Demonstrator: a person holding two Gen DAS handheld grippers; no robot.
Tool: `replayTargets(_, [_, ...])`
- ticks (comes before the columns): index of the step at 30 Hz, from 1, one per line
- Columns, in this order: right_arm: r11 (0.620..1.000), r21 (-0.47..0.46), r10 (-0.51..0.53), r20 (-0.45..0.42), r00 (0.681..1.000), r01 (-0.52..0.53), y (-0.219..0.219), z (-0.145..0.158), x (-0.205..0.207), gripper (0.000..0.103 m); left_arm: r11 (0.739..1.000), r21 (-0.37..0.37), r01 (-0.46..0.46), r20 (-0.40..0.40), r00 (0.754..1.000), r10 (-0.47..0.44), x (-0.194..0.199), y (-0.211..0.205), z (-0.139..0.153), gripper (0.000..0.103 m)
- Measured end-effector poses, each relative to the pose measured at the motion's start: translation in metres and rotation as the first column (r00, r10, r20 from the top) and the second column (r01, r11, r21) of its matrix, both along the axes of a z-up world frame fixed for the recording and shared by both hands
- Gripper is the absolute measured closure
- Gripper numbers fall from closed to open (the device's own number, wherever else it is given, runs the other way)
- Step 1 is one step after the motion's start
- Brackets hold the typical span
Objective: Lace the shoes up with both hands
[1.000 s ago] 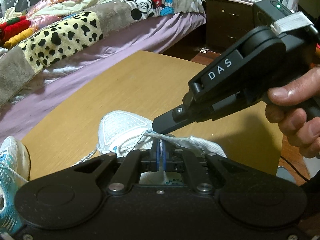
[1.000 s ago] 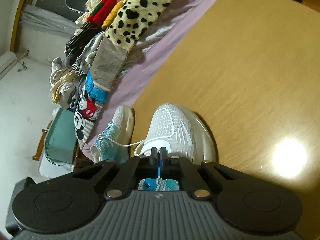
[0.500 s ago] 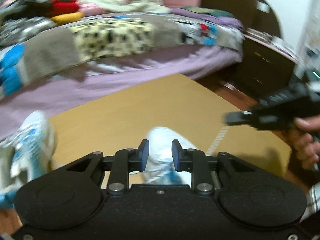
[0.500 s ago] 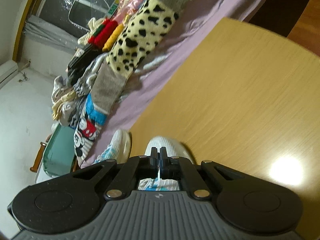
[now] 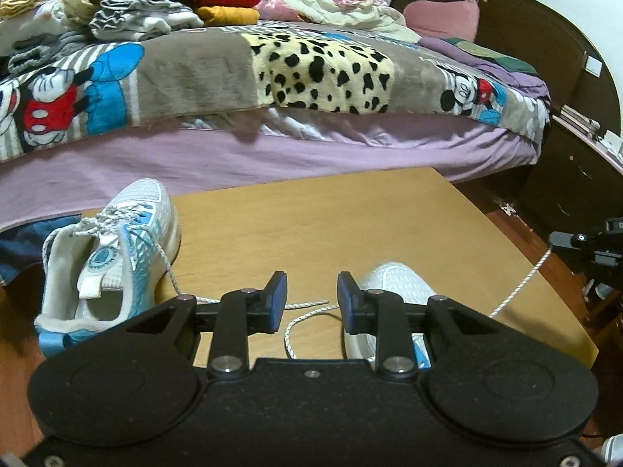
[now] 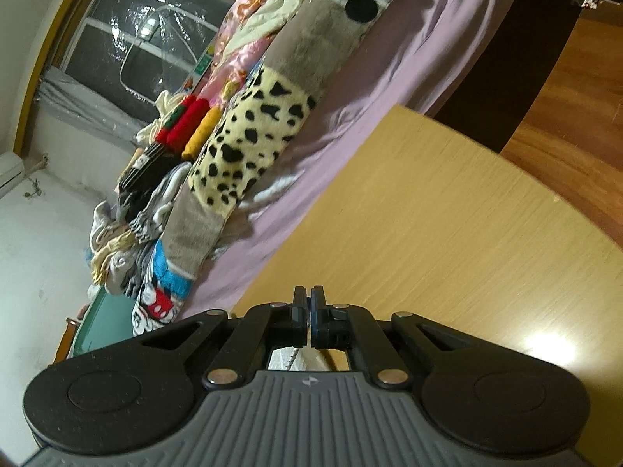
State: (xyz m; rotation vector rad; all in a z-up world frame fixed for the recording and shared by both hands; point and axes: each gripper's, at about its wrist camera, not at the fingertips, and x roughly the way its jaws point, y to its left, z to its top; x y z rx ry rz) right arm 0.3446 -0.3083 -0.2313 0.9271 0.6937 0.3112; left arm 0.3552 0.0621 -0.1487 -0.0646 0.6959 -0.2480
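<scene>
At the far left of the wooden table (image 5: pixel 311 225), a white-and-blue shoe (image 5: pixel 113 260) is lying with its opening toward the camera, its speckled lace trailing loose toward the near edge. In the middle, the left gripper (image 5: pixel 311 301) is hovering over the table with its jaws partly apart — they have just been opening, and nothing is pressing between the blue pads, though a slack end of lace (image 5: pixel 307 309) is curling on the tabletop behind the gap. Just right of that gap, the white shoe (image 5: pixel 397 280) is sitting toe away, half hidden by the gripper's right finger. From it a second lace strand (image 5: pixel 521 282) is stretching taut up and rightward to the right gripper (image 5: pixel 555 238) at the far right edge; in its own view the right gripper's (image 6: pixel 310 313) jaws are standing closed, with the lace running down beneath them. Behind the table, a bed (image 5: pixel 272 148) with a purple sheet and a patchwork blanket is running across the scene.
</scene>
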Motion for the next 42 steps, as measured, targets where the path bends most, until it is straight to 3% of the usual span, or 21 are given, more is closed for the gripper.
replayTargets(42, [0.982, -0.052, -0.177, 0.040, 0.983, 0.179, -0.084, 0.024, -0.021, 0.099, 1.000, 0.026, 0.003, 0.013, 1.000, -0.004, 0.001, -0.013, 0.001, 0.074])
